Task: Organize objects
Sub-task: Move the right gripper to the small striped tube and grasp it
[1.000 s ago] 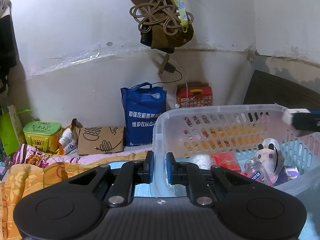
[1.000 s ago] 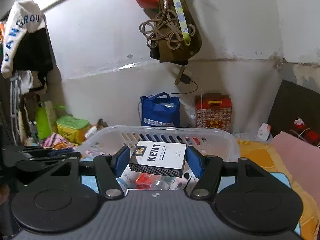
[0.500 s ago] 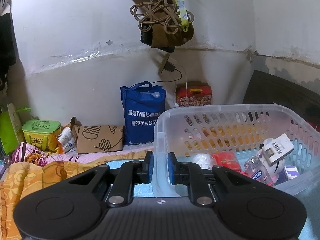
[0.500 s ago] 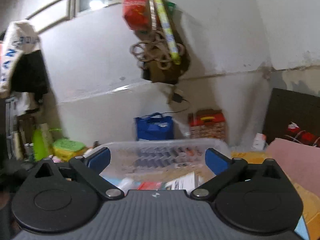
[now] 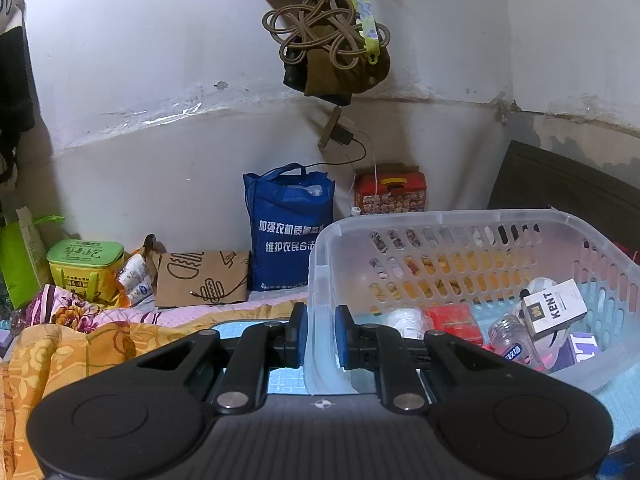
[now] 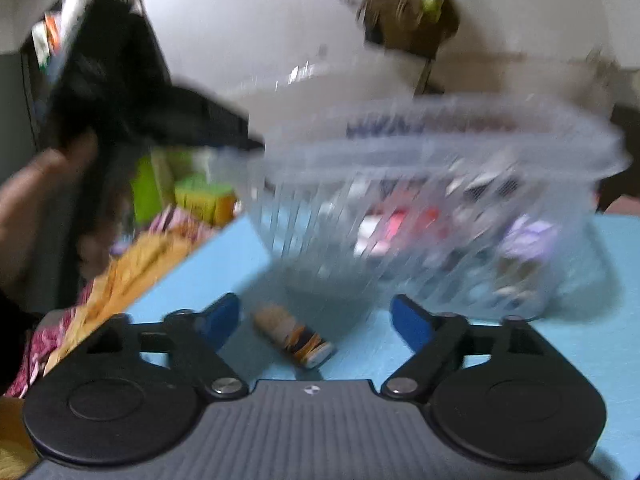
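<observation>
We've got the left gripper (image 5: 321, 334) clamped on the basket (image 5: 460, 220) wall, KENT box (image 5: 554, 309) inside it. Right gripper (image 6: 314, 322), jaws wide but closing, frames a small tube (image 6: 293, 335) lying on the counter (image 6: 592, 344), untouched.

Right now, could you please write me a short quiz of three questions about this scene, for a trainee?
1. True or false: the left gripper is clamped on the wall of the clear basket.
2. Where is the white KENT box? A) on the blue mat B) inside the basket C) in the right gripper
3. What lies on the blue mat between the right gripper's closing jaws, untouched?

Key: 1. True. 2. B. 3. A small tube-like item with an orange and dark label; blur hides its details.
</observation>
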Available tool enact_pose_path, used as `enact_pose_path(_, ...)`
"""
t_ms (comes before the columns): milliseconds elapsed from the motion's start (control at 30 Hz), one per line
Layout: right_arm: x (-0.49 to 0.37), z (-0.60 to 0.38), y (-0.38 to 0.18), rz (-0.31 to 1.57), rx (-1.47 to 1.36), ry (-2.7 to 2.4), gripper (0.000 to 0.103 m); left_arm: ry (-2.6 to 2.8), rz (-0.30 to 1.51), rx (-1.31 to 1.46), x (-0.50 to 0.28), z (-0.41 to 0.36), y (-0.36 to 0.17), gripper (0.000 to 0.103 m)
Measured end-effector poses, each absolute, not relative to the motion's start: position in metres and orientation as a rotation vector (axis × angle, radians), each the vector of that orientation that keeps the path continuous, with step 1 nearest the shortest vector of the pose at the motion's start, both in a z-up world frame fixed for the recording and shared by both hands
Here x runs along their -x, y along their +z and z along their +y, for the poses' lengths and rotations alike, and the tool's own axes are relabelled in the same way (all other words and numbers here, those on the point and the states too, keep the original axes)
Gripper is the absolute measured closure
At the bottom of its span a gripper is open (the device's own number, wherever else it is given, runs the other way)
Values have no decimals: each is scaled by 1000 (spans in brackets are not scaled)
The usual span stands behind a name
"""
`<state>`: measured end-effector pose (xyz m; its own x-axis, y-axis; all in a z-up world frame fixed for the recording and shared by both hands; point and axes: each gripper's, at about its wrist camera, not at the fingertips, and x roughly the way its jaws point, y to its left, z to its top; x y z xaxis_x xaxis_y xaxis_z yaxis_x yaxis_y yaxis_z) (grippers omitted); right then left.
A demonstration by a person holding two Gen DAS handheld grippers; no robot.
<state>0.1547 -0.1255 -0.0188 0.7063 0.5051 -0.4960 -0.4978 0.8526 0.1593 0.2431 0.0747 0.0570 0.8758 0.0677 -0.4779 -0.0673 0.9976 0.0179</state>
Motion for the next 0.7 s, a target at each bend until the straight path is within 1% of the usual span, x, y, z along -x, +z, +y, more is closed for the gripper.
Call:
enact_pose_path(100,-173,-109,-29,617,15,584,26,68,499,8,-243,76,57,85)
enact_pose_path(200,-180,-98,-36,661,67,608,31,63,499,8,-242,77,57,85)
enact_pose_path(300,-172,-90,-42,647,135,608,31,60,495,-8,-242,76,58,86)
enact_pose_path(367,-168,-88,-44,639,155,602,34,62,496,-11,-241,75,58,86)
enact_pose_path(433,-162,-82,-44,625,191,591,59,62,496,-10,-241,76,57,86)
enact_pose_path(500,-159,-79,-45,613,213,585,62,61,497,-13,-241,76,58,86)
enact_pose_path(633,-159,-84,-46,615,181,612,72,59,482,22,-241,81,61,86)
enact_pose_path(700,-160,-89,-44,619,156,621,74,73,484,6,-241,78,59,86)
